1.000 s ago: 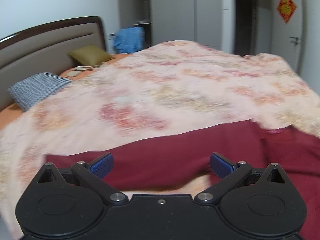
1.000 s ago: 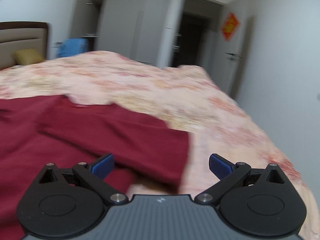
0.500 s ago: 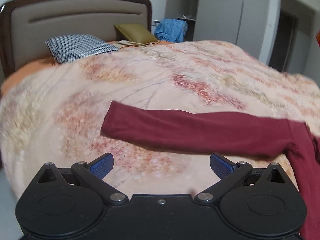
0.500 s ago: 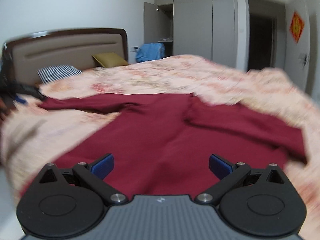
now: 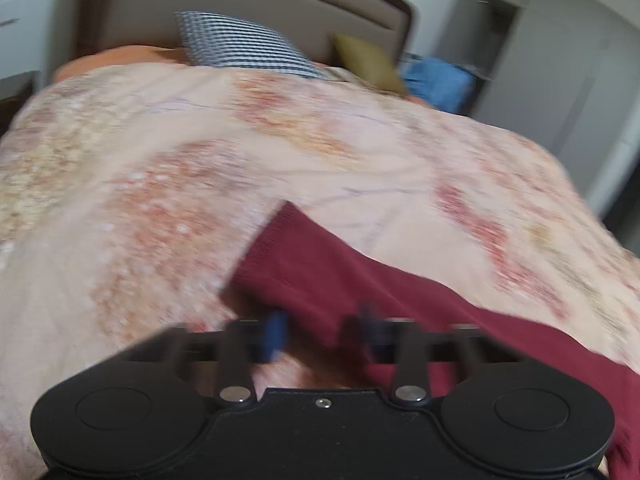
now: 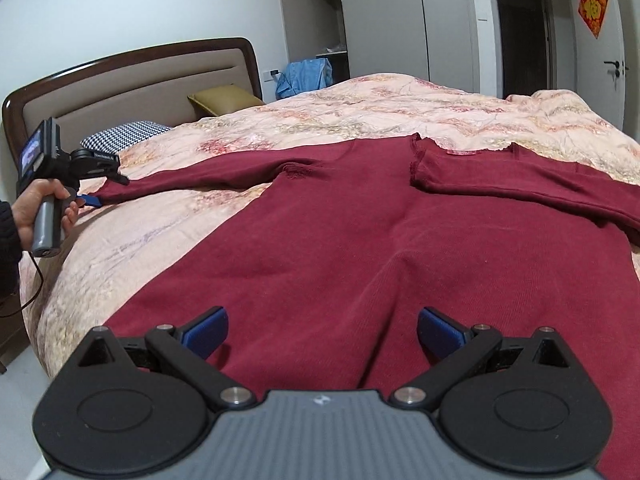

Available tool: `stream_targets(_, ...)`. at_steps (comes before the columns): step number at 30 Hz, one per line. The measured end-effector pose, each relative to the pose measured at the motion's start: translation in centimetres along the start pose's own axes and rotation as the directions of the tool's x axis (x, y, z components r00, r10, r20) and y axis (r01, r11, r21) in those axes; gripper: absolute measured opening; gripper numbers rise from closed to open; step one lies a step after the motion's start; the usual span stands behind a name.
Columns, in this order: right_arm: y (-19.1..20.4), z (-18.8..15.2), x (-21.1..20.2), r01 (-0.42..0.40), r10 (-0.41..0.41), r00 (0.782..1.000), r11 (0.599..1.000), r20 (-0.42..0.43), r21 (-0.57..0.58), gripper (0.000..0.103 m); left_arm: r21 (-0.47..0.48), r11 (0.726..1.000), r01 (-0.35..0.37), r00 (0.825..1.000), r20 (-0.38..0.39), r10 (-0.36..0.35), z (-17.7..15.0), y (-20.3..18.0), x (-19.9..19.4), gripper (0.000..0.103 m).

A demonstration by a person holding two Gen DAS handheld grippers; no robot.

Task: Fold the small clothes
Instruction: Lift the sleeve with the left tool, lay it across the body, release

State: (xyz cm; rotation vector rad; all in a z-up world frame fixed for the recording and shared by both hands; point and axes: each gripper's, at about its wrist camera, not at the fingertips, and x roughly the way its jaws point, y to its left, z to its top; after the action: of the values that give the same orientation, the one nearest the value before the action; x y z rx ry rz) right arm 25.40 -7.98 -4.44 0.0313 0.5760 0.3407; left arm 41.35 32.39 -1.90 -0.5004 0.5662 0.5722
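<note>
Two tongs are at work around your dark red top (image 6: pixel 360 248), which lies spread flat on the floral quilt (image 6: pixel 360 116) of the bed. Nearest the top's hem, your right tongs (image 6: pixel 322 330) hover with their jaws wide, the blue pads (image 6: pixel 206 330) clear of the cloth below. Out at the top's left sleeve (image 5: pixel 320 276), your left tongs (image 5: pixel 320 334) have just been closing, and the cuff edge sits between their narrowed jaws; blur hides whether the pads press on it. From the right wrist view your left hand (image 6: pixel 36 208) grips that tool's handle at the sleeve tip. The top's right sleeve (image 6: pixel 520 184) is folded across its chest. Beyond the top's collar sit a checked pillow (image 6: pixel 120 134), an olive cushion (image 6: pixel 224 100) and the headboard (image 6: pixel 132 84).
</note>
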Motion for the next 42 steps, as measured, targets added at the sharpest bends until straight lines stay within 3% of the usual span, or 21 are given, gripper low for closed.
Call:
stream_targets(2, -0.1, 0.0, 0.0, 0.000, 0.000, 1.000, 1.000, 0.000, 0.001, 0.103, -0.002, 1.000, -0.018, 1.000, 0.024, 0.018, 0.4, -0.4, 0.1, 0.006)
stream_targets(3, -0.1, 0.1, -0.1, -0.001, 0.001, 1.000, 1.000, 0.003, -0.001, 0.103, 0.000, 1.000, -0.014, 0.999, 0.043, 0.014, 0.6, -0.8, -0.2, 0.005)
stream_targets(11, -2.0, 1.4, -1.9, 0.019, -0.021, 0.997, 1.000, 0.073, 0.016, 0.103, 0.187, 0.982, 0.032, 0.973, 0.220, -0.074, 3.7, -7.3, -4.5, 0.003)
stream_targets(16, -4.5, 2.0, -3.4, 0.065, -0.071, 0.991, 0.997, 0.117, 0.048, 0.103, 0.329, 0.939, 0.098, 0.931, 0.305, -0.203, 5.4, -14.2, -8.5, 0.003)
stream_targets(20, -6.9, 2.0, -4.8, 0.116, -0.125, 0.982, 0.991, 0.141, 0.069, 0.103, 0.476, 0.859, 0.185, 0.872, 0.323, -0.367, 4.3, -21.3, -12.1, 0.003)
stream_targets(24, -9.7, 1.7, -6.3, 0.168, -0.181, 0.972, 0.981, 0.149, 0.100, 0.103, 0.585, 0.757, 0.291, 0.816, 0.261, -0.515, 0.8, -28.9, -14.6, 0.003)
stream_targets(28, -12.4, 1.0, -7.7, 0.223, -0.241, 0.959, 0.966, 0.147, 0.131, 0.103, 0.636, 0.658, 0.403, 0.771, 0.152, -0.619, -5.0, -35.4, -15.9, 0.003)
stream_targets(31, -14.1, 0.2, -8.6, 0.253, -0.275, 0.951, 0.954, 0.138, 0.159, 0.103, 0.679, 0.576, 0.456, 0.740, 0.070, -0.669, -11.2, -39.1, -16.0, 0.003)
stream_targets(33, -15.0, -0.4, -9.0, 0.271, -0.294, 0.947, 0.947, 0.127, 0.170, 0.103, 0.697, 0.524, 0.491, 0.732, -0.003, -0.681, -15.5, -40.9, -15.3, 0.003)
stream_targets(35, -15.9, -1.1, -9.3, 0.286, -0.309, 0.945, 0.940, 0.109, 0.183, 0.103, 0.698, 0.488, 0.524, 0.737, -0.085, -0.671, -19.7, -42.1, -13.6, 0.003)
stream_targets(39, -17.0, -2.0, -9.4, 0.305, -0.326, 0.942, 0.931, 0.081, 0.200, 0.103, 0.719, 0.430, 0.546, 0.763, -0.214, -0.610, -25.6, -43.2, -11.3, 0.004)
stream_targets(42, -17.5, -2.4, -9.1, 0.313, -0.332, 0.941, 0.928, 0.069, 0.205, 0.103, 0.717, 0.415, 0.561, 0.771, -0.269, -0.578, -27.1, -42.4, -10.8, 0.011)
